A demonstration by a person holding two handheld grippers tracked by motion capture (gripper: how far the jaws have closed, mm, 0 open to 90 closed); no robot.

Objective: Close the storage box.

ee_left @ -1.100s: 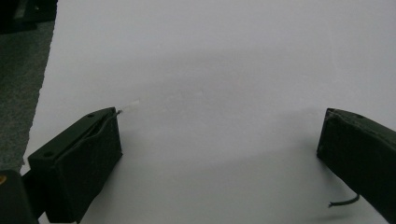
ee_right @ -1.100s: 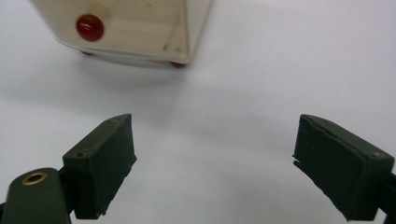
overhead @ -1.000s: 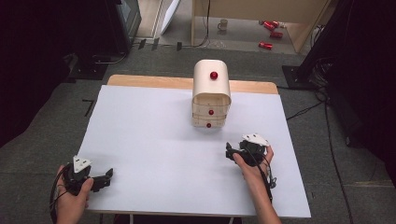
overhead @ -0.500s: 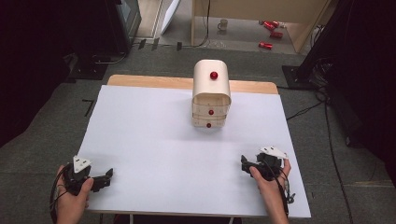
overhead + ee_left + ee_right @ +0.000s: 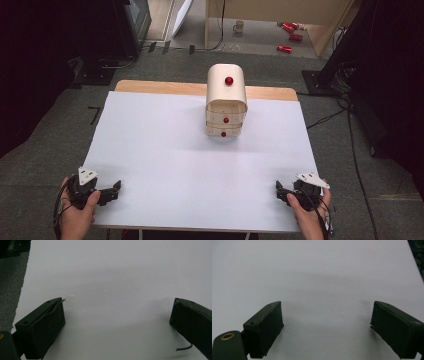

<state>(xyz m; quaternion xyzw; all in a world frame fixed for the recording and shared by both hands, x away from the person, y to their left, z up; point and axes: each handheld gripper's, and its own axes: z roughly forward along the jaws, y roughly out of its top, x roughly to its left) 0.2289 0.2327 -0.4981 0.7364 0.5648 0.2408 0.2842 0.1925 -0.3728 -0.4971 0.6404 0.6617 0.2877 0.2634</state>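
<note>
Left gripper (image 5: pixel 114 189) at the table's (image 5: pixel 200 165) near left corner, right gripper (image 5: pixel 281 190) at near right corner, both jaws spread wide, holding nothing; drawer box (image 5: pixel 226 102) near far edge

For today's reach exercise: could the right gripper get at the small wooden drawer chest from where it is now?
Probably yes. The right gripper sits open at the table's near right corner, and only bare white tabletop lies between it and the drawer chest. Nothing blocks the path, though it must travel forward.
</note>
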